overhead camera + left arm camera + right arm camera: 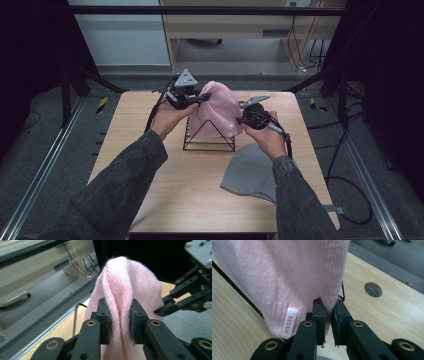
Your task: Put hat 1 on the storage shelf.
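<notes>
Pink hat (216, 111): soft fine knit, I see it draped over a black wire stand (208, 140).
Left gripper (119, 315): clamped on a knit fold.
Right gripper (329, 312): clamped on the hem.
Grey hat (251, 172): flat on the wooden table (150, 190).

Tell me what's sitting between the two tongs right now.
The pink knit hat, draped over the black wire stand, lies between the left tongs and right tongs in the high view; each pinches its fabric.

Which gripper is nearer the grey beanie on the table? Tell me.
Right. The right gripper, pinching the pink beanie's hem, sits just above the grey beanie; the left gripper grips the pink beanie farther off.
</notes>
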The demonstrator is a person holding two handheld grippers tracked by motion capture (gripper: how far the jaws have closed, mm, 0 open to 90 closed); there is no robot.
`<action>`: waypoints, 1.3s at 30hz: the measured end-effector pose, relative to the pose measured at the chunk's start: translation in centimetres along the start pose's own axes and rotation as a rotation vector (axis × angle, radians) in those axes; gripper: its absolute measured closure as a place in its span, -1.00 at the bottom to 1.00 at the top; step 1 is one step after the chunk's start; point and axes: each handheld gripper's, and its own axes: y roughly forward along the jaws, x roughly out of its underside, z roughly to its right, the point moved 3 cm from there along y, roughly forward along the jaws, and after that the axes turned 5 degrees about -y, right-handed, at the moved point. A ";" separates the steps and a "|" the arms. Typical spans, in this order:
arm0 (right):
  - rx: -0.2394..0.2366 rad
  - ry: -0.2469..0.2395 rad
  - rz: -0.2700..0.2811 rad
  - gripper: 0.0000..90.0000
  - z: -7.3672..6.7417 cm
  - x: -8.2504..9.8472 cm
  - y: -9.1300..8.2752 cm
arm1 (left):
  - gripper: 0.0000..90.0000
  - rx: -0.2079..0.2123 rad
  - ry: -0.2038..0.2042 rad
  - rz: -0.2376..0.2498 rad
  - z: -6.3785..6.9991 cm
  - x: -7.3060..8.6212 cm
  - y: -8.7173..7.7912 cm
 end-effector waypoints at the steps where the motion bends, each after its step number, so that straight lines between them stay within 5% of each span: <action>1: 0.000 -0.006 0.013 0.84 -0.2 -0.2 -0.1 | 0.66 -0.006 0.001 0.001 -0.2 0.0 -0.1; 8: -0.002 -0.023 0.062 0.84 -1.0 -1.6 -0.4 | 0.67 -0.036 -0.023 0.025 -2.2 -0.1 -1.1; 14: 0.003 -0.030 0.108 0.84 -1.0 -2.7 -0.8 | 0.66 -0.037 -0.013 0.051 -2.6 -0.7 -2.2; 22: 0.006 -0.059 0.044 0.84 -1.1 -1.1 0.3 | 0.63 -0.007 0.005 0.001 -1.5 1.6 -0.9; 32: 0.020 -0.047 -0.014 0.79 -0.7 0.9 1.6 | 0.60 0.033 0.019 -0.011 0.3 2.4 -0.1; 39: 0.045 -0.026 -0.017 0.37 -0.8 1.1 1.1 | 0.59 0.053 -0.013 -0.015 0.7 2.6 0.0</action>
